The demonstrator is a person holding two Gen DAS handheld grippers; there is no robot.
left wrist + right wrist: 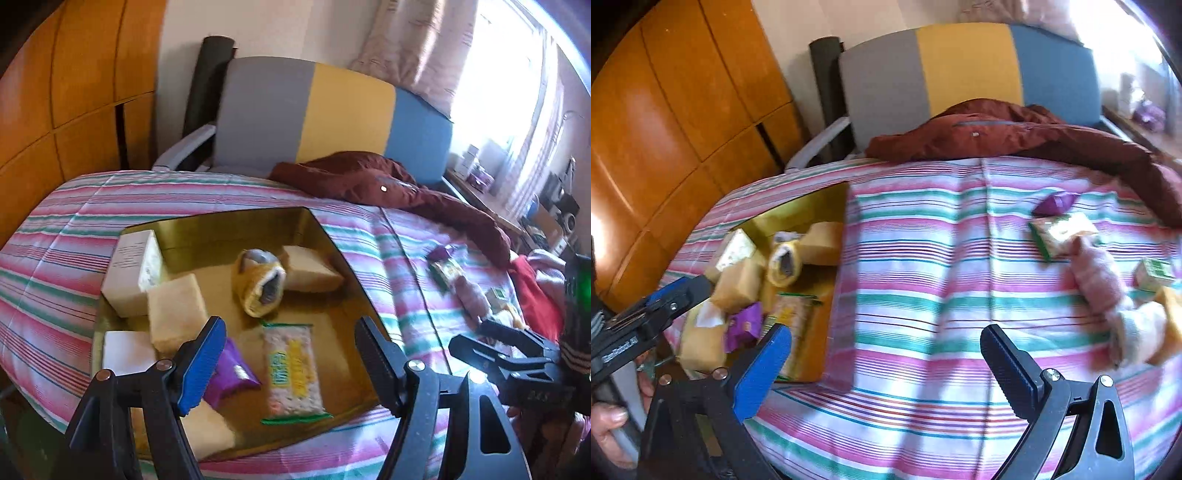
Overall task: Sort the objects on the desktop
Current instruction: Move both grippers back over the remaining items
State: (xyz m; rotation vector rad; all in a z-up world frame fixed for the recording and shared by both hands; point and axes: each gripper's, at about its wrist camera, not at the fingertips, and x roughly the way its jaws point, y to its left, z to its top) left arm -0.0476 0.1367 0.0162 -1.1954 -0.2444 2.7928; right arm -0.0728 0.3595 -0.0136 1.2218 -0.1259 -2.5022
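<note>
A gold tray (229,229) lies on the striped bedspread (74,236). It holds a white box (127,273), beige blocks (177,310), a rolled yellow sock (258,284), a snack bar packet (291,369) and a purple packet (229,376). My left gripper (291,354) hovers open over the tray's near end, with nothing pressed between its pads. My right gripper (886,365) stands wide open above bare bedspread, with nothing between its fingers. To its right lie a purple packet (1054,203), a green snack packet (1060,232), a pink sock (1097,273) and a small green box (1154,273).
A dark red jacket (369,181) lies at the bed's far side, before a grey, yellow and blue headboard (332,114). A wooden wardrobe (665,110) stands on the left. A hand (609,417) holds the left gripper's handle. A cluttered desk (480,192) is by the window.
</note>
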